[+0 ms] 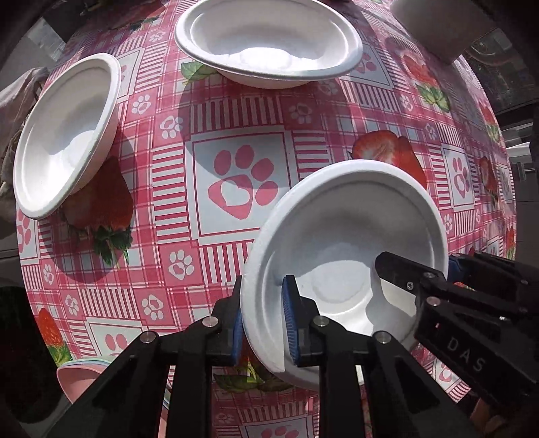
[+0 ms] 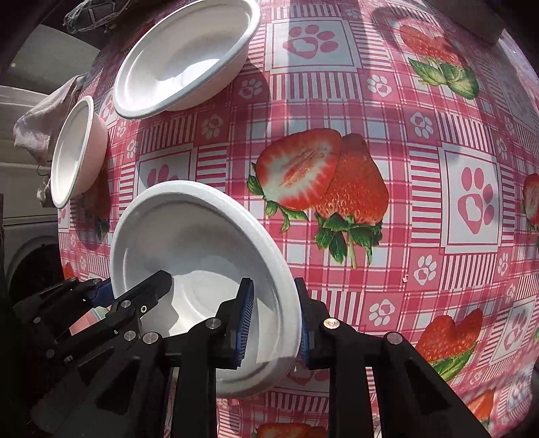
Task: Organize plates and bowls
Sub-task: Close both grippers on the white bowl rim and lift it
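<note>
One white foam bowl (image 1: 343,242) is held by both grippers at opposite sides of its rim. My left gripper (image 1: 264,320) is shut on the bowl's left rim, one blue pad inside the bowl and one outside. My right gripper (image 2: 274,313) is shut on the right rim of the same bowl (image 2: 202,242) in the same way. Each gripper shows in the other's view: the right gripper (image 1: 421,266) at the far rim, the left gripper (image 2: 133,286) at the lower left. Two more white bowls (image 1: 269,37) (image 1: 64,134) stand on the table beyond.
The table wears a pink checked cloth (image 1: 242,182) with paw and strawberry prints. A stack of pink and pale plates (image 1: 77,374) lies at the lower left. A white object (image 1: 438,27) sits at the top right. A crumpled cloth (image 2: 43,118) hangs at the table's left edge.
</note>
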Demonstrator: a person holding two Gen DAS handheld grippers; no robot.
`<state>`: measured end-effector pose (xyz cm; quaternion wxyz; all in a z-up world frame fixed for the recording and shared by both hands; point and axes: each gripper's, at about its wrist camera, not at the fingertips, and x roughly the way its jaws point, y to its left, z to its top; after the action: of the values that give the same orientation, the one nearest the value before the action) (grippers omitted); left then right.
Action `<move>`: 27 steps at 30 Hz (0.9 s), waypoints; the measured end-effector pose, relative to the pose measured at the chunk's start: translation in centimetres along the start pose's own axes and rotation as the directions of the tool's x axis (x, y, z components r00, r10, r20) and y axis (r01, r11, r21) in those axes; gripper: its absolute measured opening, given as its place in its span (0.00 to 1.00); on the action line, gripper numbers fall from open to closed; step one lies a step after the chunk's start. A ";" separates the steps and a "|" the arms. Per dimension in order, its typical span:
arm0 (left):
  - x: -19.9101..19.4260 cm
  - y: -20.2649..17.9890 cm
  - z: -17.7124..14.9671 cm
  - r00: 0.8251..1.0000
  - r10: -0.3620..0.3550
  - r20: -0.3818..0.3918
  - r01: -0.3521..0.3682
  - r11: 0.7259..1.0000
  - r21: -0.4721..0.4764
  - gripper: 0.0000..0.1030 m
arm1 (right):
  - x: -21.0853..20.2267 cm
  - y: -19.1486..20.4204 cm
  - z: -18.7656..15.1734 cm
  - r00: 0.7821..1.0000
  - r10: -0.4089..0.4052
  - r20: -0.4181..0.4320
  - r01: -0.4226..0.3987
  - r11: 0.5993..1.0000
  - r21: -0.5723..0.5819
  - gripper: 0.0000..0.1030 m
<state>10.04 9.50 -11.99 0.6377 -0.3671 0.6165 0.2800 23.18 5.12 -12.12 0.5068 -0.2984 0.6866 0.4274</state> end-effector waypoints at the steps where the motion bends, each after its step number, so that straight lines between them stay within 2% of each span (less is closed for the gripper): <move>1: 0.1 -0.9 0.0 1.000 -0.003 -0.004 0.003 1.000 0.015 0.22 | -0.2 -0.7 -0.3 1.000 -0.003 0.002 0.003 1.000 0.013 0.26; 7: 1.2 -6.1 -0.5 1.000 -0.006 -0.031 0.010 0.992 0.125 0.22 | -1.2 -6.6 -3.7 1.000 -0.015 0.004 0.015 0.995 0.101 0.26; 15: 2.5 -11.5 -2.6 0.998 -0.005 -0.068 0.021 0.971 0.239 0.22 | -1.6 -11.3 -7.4 1.000 -0.024 -0.002 0.024 0.982 0.189 0.26; 19: 3.2 -14.2 -5.0 0.997 0.012 -0.077 0.010 0.958 0.288 0.22 | -1.8 -12.5 -9.8 1.000 -0.024 -0.010 0.025 0.977 0.212 0.26; 21: 3.6 -14.6 -5.9 0.996 0.013 -0.084 0.013 0.953 0.302 0.22 | -1.4 -12.9 -11.2 1.000 -0.024 -0.014 0.027 0.975 0.219 0.26; 22: 3.7 -14.9 -6.7 0.996 0.014 -0.086 0.014 0.951 0.308 0.22 | -0.7 -12.9 -13.1 1.000 -0.025 -0.017 0.028 0.975 0.221 0.26; 27: 4.3 -15.4 -8.7 0.996 0.023 -0.092 0.009 0.945 0.326 0.22 | 0.0 -12.2 -16.0 0.999 -0.033 -0.031 0.039 0.975 0.220 0.26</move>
<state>17.78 -6.82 -14.15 0.6589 -0.2671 0.6850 0.1588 26.41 -14.64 -13.70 0.5351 -0.2586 0.7310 0.3353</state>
